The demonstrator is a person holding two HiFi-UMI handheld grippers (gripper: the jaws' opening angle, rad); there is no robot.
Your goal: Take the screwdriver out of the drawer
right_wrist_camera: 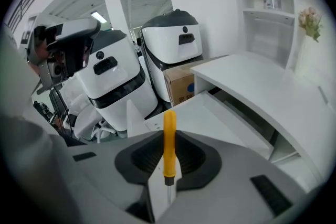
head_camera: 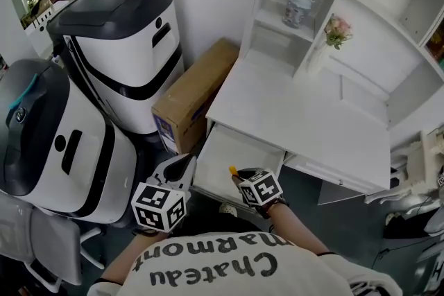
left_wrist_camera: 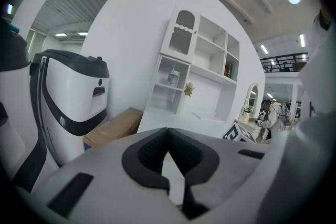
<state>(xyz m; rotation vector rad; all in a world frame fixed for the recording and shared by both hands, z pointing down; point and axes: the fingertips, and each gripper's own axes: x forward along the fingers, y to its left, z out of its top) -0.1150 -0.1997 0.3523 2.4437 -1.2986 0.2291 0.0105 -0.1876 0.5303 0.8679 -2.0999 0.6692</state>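
Observation:
The white drawer (head_camera: 220, 150) under the desk top (head_camera: 305, 123) stands pulled out, and its inside looks bare in the head view. My right gripper (head_camera: 241, 181) hangs over the drawer's front edge, shut on a screwdriver (head_camera: 233, 170) with a yellow handle. In the right gripper view the handle (right_wrist_camera: 169, 141) stands upright between the pads (right_wrist_camera: 191, 157) and pokes past the tips of the gripper (right_wrist_camera: 169, 132), with the metal shaft running back toward the camera. My left gripper (head_camera: 187, 163) (left_wrist_camera: 168, 131) is just left of the drawer, shut with nothing in it.
A cardboard box (head_camera: 195, 95) leans beside the desk. Two large white-and-black machines (head_camera: 128, 45) (head_camera: 59, 142) stand to the left, with a grey chair (head_camera: 35, 239) at the lower left. The hutch shelves hold a bottle (head_camera: 298, 7) and pink flowers (head_camera: 338, 30).

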